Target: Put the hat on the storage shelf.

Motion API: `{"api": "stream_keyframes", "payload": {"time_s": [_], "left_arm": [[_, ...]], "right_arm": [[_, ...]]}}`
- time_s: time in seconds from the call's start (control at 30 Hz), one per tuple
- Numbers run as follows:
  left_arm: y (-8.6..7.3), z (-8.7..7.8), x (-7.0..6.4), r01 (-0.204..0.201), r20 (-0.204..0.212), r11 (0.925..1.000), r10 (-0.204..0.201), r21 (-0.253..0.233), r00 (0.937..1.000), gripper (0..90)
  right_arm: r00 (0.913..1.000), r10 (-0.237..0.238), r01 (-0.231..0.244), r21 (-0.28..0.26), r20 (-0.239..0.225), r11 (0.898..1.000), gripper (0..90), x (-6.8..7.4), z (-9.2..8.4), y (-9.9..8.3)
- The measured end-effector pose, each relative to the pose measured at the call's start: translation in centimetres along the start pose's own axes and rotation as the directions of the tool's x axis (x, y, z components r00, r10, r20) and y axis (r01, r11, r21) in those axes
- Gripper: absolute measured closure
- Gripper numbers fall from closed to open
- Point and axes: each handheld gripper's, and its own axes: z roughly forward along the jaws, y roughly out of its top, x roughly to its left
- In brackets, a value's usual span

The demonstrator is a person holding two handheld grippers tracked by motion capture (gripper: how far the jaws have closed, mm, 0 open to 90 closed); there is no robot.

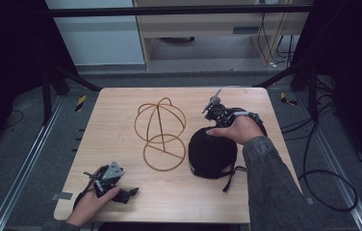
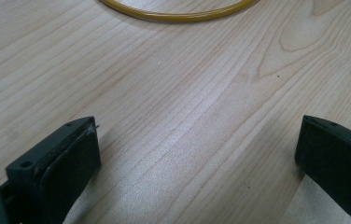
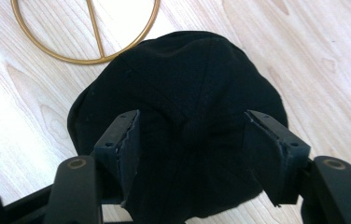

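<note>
A black cap (image 1: 213, 151) lies on the wooden table (image 1: 121, 106), right of centre, its strap trailing toward the front. My right gripper (image 1: 212, 126) comes down on the cap's far side. In the right gripper view the jaws of the right gripper (image 3: 192, 135) straddle the crown of the cap (image 3: 178, 84), and the fabric puckers between the pads. A gold wire hat frame (image 1: 162, 132) stands just left of the cap, and its base ring (image 3: 85, 42) lies beyond the cap. My left gripper (image 1: 128, 194) rests near the front left edge; its jaws (image 2: 197, 140) are wide apart over bare wood.
The wire frame's base ring (image 2: 178, 16) lies some way ahead of the left gripper. Cables hang off the table's right side (image 1: 323, 183). Metal rails run along both sides on the floor, and dark frame posts stand at the far corners.
</note>
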Motion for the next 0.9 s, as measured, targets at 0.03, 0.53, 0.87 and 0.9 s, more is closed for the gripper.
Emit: {"api": "stream_keyframes", "payload": {"time_s": [0.03, 0.53, 0.87, 0.9], "left_arm": [[0.0, 0.0, 0.0, 0.000, 0.000, 1.0000, 0.000, 0.000, 1.0000, 0.0], [0.0, 0.0, 0.0, -0.001, 0.000, 1.0000, 0.001, 0.000, 1.0000, 0.0], [0.0, 0.0, 0.0, -0.001, 0.001, 1.0000, 0.001, 0.000, 1.0000, 0.0], [0.0, 0.0, 0.0, -0.001, 0.001, 1.0000, 0.001, 0.000, 1.0000, 0.0]], "right_arm": [[1.0000, 0.000, 0.000, 0.000, 0.000, 1.000, 38.5, 0.0, 0.0, 0.0], [0.9998, 0.005, -0.004, 0.041, -0.021, 0.999, 48.4, -0.2, 1.9, -0.3], [0.9993, -0.030, 0.030, 0.023, -0.023, 0.999, 72.1, -0.3, 1.5, -0.7], [0.9992, -0.033, 0.033, 0.012, -0.023, 0.999, 72.4, -0.3, 1.1, -1.0]]}}
